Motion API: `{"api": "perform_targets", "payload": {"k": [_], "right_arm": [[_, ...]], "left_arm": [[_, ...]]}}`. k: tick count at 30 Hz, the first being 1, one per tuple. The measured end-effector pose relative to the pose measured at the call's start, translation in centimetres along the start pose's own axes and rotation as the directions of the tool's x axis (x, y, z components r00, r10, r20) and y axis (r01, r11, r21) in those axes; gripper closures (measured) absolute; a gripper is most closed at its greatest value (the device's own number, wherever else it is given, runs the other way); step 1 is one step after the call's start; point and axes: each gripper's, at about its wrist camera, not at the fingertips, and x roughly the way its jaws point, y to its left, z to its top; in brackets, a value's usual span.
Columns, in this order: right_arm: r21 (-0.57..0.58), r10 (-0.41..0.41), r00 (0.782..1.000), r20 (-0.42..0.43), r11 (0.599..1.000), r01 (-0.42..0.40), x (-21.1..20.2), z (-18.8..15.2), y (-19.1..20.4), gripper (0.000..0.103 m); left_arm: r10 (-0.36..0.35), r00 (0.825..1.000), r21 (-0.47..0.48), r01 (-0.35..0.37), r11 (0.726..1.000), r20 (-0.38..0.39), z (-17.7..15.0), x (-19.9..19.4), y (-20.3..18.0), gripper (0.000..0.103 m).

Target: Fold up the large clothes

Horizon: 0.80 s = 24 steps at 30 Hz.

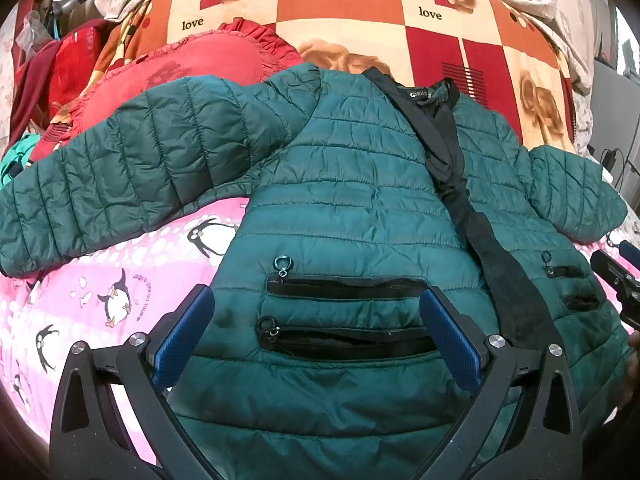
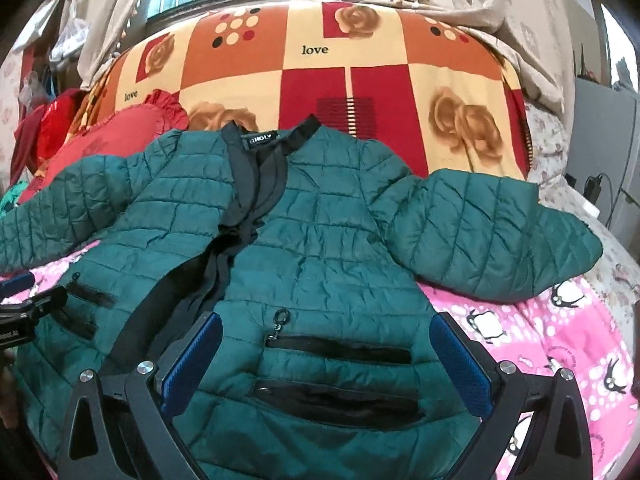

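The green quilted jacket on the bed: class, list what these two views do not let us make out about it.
- Jacket hem: left wrist view, hidden behind the left tongs and cut off by the bottom edge.
- Left sleeve cuff: right wrist view, cut off by the left edge.
- Collar label: both views, lettering too small to read with certainty.

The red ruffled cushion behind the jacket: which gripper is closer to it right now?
Left. The left gripper hovers open over the jacket half below the red cushion; the right gripper is over the opposite half, across the black placket.
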Motion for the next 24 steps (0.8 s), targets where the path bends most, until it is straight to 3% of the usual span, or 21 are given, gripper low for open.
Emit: {"api": "perform_targets", "payload": {"k": [4, 8, 13, 24], "right_arm": [[0.032, 0.034, 0.999, 0.013, 0.999, -0.034, 0.0, -0.2, -0.1, 0.0], [0.034, 0.06, 0.997, -0.051, 0.998, -0.059, 0.7, -0.3, 0.4, 0.0], [-0.06, 0.009, 0.999, -0.04, 0.998, -0.012, 0.1, -0.2, 1.6, 0.0], [0.006, -0.036, 0.998, -0.053, 0.999, 0.037, 1.1, 0.3, 0.4, 0.0]], "left_arm": [[0.0, 1.0, 0.002, 0.0, 1.0, -0.001, 0.0, 0.0, 0.0, 0.0], [0.0, 1.0, 0.001, 0.0, 1.0, -0.002, 0.0, -0.1, 0.0, 0.0], [-0.001, 1.0, 0.001, 0.001, 1.0, -0.002, 0.0, -0.1, 0.0, 0.0], [-0.008, 1.0, -0.023, 0.008, 1.0, -0.01, 0.4, 0.6, 0.8, 0.0]]}}
